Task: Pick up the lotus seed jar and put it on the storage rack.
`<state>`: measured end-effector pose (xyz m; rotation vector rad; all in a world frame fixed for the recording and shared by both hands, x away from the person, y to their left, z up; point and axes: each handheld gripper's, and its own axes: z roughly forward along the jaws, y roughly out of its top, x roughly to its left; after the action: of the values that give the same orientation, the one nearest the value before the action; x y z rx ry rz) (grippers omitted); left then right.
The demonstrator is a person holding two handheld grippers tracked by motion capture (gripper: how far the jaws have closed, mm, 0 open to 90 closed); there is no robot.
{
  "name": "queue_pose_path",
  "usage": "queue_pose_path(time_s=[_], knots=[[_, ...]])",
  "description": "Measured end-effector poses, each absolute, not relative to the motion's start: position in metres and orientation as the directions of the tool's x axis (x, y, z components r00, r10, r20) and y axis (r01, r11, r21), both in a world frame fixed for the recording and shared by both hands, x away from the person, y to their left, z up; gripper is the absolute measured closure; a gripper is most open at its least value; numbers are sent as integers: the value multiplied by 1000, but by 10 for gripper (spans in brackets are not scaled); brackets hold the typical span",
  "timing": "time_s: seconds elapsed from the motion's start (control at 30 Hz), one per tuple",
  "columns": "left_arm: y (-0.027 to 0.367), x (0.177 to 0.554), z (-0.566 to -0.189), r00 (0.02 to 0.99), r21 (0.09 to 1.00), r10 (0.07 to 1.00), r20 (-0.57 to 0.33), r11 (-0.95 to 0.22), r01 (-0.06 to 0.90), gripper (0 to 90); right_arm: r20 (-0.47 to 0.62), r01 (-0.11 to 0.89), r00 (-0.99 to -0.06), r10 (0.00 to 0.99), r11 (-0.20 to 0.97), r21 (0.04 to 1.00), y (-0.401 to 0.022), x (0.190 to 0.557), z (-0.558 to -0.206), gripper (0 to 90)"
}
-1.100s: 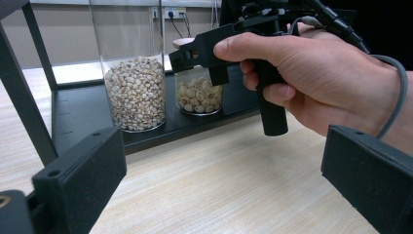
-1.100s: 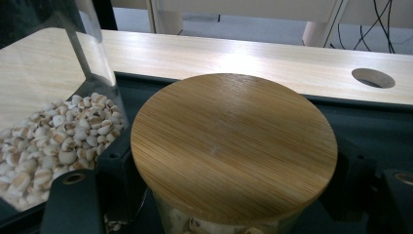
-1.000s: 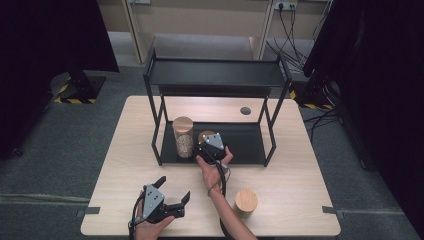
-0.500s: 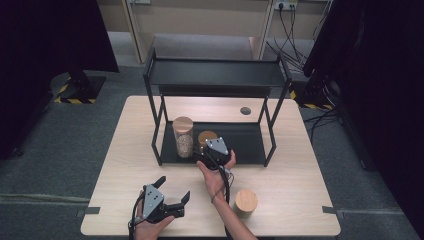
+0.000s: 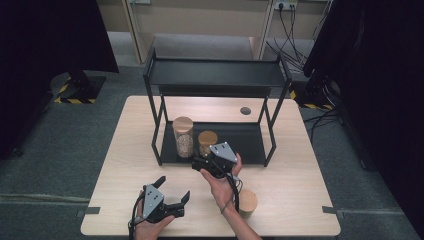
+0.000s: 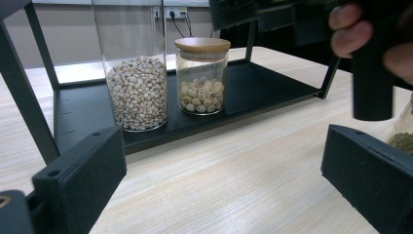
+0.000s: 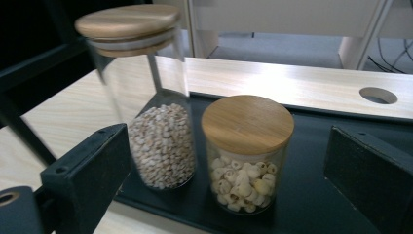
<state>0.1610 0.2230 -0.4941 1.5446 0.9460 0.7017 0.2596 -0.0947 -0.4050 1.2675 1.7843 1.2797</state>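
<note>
A short glass jar [image 5: 207, 142] with a wooden lid and pale round seeds stands on the black rack's bottom tray [image 5: 250, 142], next to a tall jar [image 5: 183, 137] of small grains. My right gripper [image 5: 198, 163] hovers just in front of the short jar [image 7: 247, 151]; its jaws have just been opening and stand wide, off the glass. That right gripper [image 7: 229, 187] faces both jars. My left gripper [image 5: 173, 189] rests open near the table's front edge, empty. From the left gripper [image 6: 219, 180], the short jar [image 6: 202, 78] and tall jar [image 6: 136, 92] show ahead.
A third lidded jar [image 5: 247, 202] stands on the table by the right forearm; its green contents [image 6: 404, 139] show at the edge of the left gripper view. The rack has a top shelf [image 5: 215, 75] and thin posts [image 5: 159, 125]. A cable hole [image 5: 245, 110] lies behind.
The right gripper opened, let go of the short jar on the rack's tray, and drew back toward the person, rising a little. The left gripper stayed put.
</note>
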Motion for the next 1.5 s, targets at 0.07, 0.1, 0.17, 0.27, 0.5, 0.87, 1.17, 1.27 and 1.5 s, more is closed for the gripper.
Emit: queue_pose_path(time_s=[0.07,0.1,0.17,0.27,0.5,0.87,1.17,1.27,1.5], knots=[[223,161,-494,498,981,865,-61,-40,190,20,62,349,-379,924,81,934,-98,256,-404,37],[223,161,-494,498,981,865,-61,-40,190,20,64,346,-384,921,79,935,-99,254,-404,38],[223,161,-494,497,981,865,-60,-40,189,20,66,343,-390,919,78,936,-100,252,-404,37],[223,161,-494,497,981,866,-60,-40,189,20,70,335,-408,910,78,939,-106,246,-404,38],[223,161,-494,496,981,866,-60,-40,189,20,70,318,-432,899,79,945,-116,236,-403,38],[222,161,-494,495,980,867,-59,-43,192,20,74,283,-481,874,75,956,-146,214,-405,38],[222,161,-494,493,980,868,-59,-43,193,20,90,275,-509,856,63,959,-162,201,-406,39],[222,161,-495,493,980,868,-59,-43,193,20,99,279,-514,852,57,959,-167,196,-408,39],[222,161,-495,493,980,868,-60,-44,196,20,113,282,-524,844,47,958,-178,185,-413,39]])
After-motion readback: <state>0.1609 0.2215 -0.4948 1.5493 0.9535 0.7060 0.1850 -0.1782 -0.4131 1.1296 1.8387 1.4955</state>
